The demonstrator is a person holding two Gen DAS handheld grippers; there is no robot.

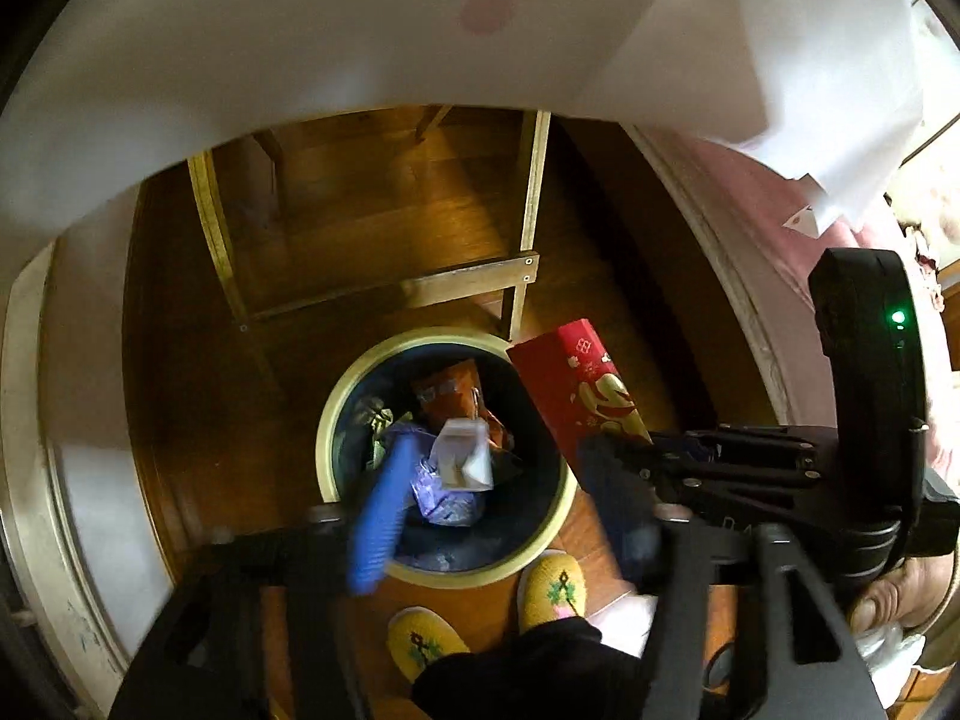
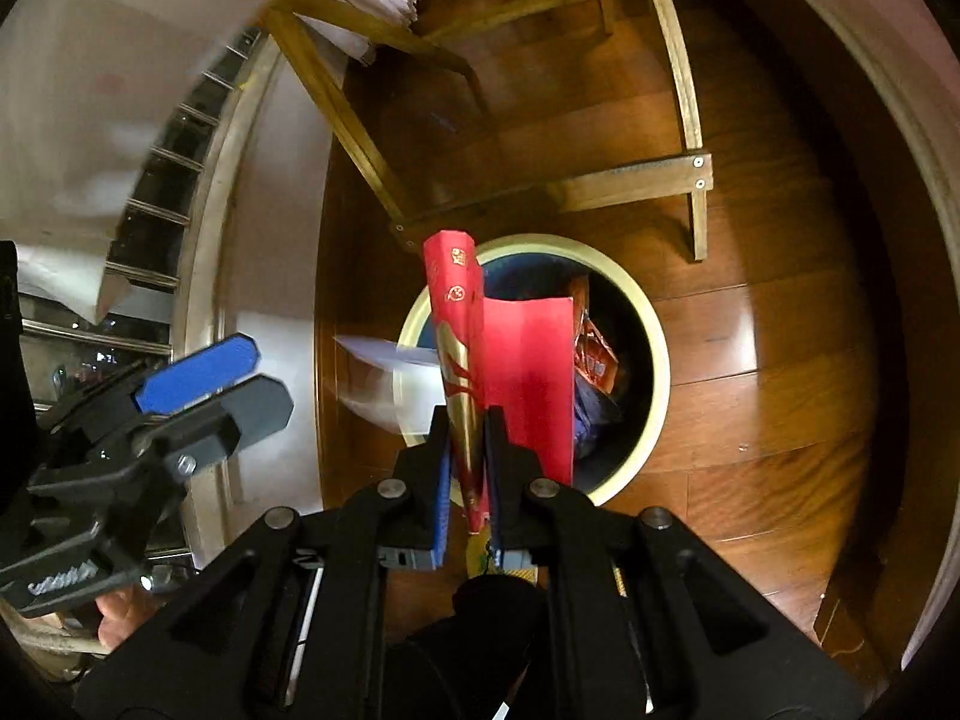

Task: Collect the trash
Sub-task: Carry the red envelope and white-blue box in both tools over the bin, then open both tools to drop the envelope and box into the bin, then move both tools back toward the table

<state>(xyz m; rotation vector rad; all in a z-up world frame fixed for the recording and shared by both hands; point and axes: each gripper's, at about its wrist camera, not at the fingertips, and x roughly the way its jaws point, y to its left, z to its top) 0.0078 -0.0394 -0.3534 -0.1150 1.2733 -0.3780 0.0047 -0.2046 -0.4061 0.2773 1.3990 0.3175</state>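
A round trash bin (image 1: 327, 420) with a pale rim stands on the wooden floor and holds wrappers, among them an orange packet (image 1: 453, 390) and a purple wrapper (image 1: 444, 495). My left gripper (image 1: 504, 498) is open right above the bin. A white piece of paper (image 1: 462, 459) is in the air between its fingers, over the bin; it shows blurred in the right wrist view (image 2: 378, 378). My right gripper (image 2: 468, 456) is shut on a flattened red and gold box (image 2: 516, 360), held over the bin's rim (image 2: 657, 354). The box also shows in the left wrist view (image 1: 576, 390).
A wooden table frame (image 1: 420, 288) stands just behind the bin, under a white tabletop (image 1: 300, 48). My feet in yellow slippers (image 1: 549, 591) are at the bin's near side. A pale wall or door frame (image 2: 264, 240) runs along the left.
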